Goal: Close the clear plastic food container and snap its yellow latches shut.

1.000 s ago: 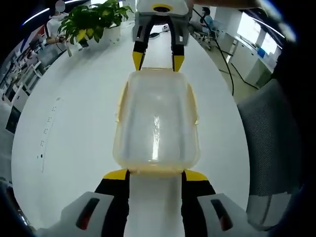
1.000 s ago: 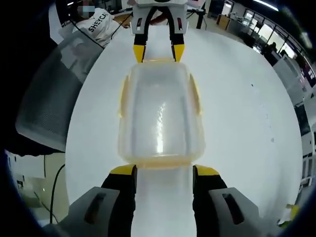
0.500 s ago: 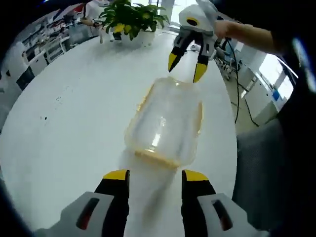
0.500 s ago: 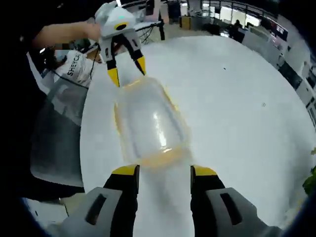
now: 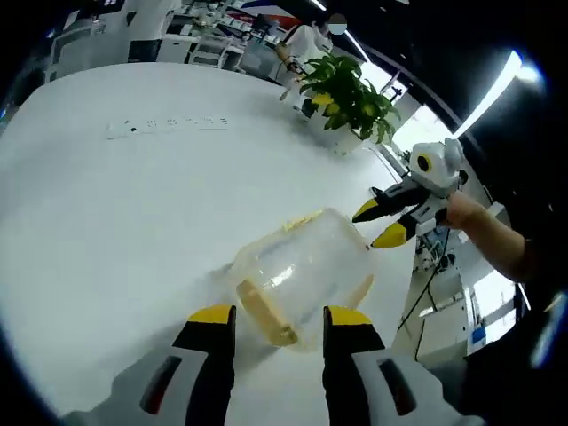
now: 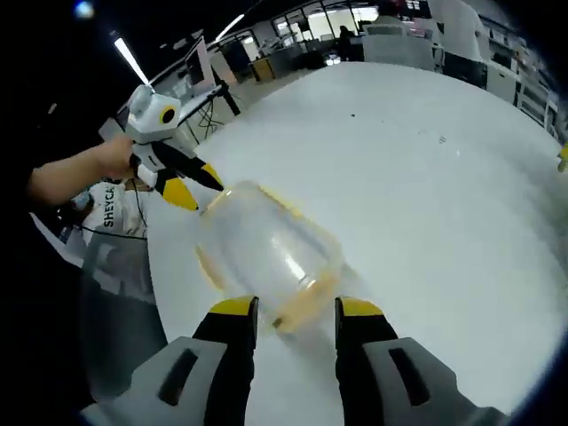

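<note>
Left gripper view: container (image 5: pixel 306 280) lidded on white table (image 5: pixel 115 204), left gripper (image 5: pixel 269 321) and right gripper (image 5: pixel 383 222) both spread at opposite ends, latching apparently underway; next, press yellow latches (image 5: pixel 263 311) down.

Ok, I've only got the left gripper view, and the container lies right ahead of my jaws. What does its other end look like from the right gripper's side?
Observer: In the right gripper view the container ends in a yellow edge just ahead of the right gripper, whose jaws are open.
Operator: And what's behind my left gripper?
Observer: A grey mesh chair stands off the edge of the table, below the left gripper as that view shows it.
</note>
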Available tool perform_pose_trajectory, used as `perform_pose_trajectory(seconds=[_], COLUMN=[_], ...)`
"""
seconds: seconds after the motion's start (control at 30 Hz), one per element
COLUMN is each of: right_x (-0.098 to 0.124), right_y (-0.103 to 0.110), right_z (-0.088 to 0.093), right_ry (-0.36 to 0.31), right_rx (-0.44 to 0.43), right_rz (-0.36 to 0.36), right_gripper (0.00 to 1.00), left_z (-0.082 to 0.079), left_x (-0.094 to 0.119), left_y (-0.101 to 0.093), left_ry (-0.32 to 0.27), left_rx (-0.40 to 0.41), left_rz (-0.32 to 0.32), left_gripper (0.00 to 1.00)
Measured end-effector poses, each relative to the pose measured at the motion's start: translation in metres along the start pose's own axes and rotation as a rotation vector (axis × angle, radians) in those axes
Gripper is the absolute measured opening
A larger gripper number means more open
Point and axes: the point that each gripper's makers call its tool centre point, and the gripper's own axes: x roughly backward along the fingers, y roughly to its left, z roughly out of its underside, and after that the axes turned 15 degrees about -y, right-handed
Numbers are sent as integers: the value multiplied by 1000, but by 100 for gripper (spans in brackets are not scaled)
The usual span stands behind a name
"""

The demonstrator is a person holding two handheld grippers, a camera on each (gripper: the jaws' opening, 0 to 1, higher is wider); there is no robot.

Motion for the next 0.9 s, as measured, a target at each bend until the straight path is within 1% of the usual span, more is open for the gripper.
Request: perform_pose_trajectory(seconds=[0.07,0.13,0.2,0.23,0.3,0.37,0.43,0.57,0.6,0.63,0.7,0.73,0.77,0.8,0.83,0.87,0.9], right_x=[-2,-4,-6,-6,-6,-6,-6,-6,-6,-6,-7,-8,-11,-11,-14,-13,-13], right_y=[1,1,1,2,6,4,4,5,6,5,7,6,8,11,10,10,19], right_z=[4,7,12,9,11,11,11,12,12,12,12,14,13,13,16,20,22], right_ry=[1,7,23,9,22,24,23,16,19,15,17,14,-9,-20,-18,-8,-17], right_rx=[-13,-17,-24,-51,-66,-65,-82,-70,-46,-60,-62,-92,-135,-144,-208,-192,-263], right_rz=[10,15,25,26,12,21,20,2,-16,-12,-23,-25,-23,-48,-34,-45,-45], right_gripper=[31,29,28,27,24,24,23,23,23,22,22,22,21,21,20,20,21], left_z=[2,6,9,11,13,13,12,13,13,13,13,9,8,5,4,2,0], left_x=[-2,-4,-7,-9,-9,-9,-9,-10,-11,-11,-12,-12,-18,-19,-18,-20,-22], left_y=[-1,-4,-7,-8,-4,-4,-4,-4,-5,-5,-6,7,-9,-10,-3,-2,1], left_ry=[-2,11,17,23,41,46,46,49,50,54,57,60,48,41,28,16,3], left_rx=[20,17,9,-7,-46,-50,-40,-46,-50,-60,-46,-105,-47,-61,-58,-44,-38], left_rz=[-11,-14,-17,-10,-22,-34,-38,-41,-41,-38,-38,-93,-53,-55,-73,-85,-94], left_gripper=[30,27,27,26,25,22,22,21,21,20,20,18,18,18,18,19,19])
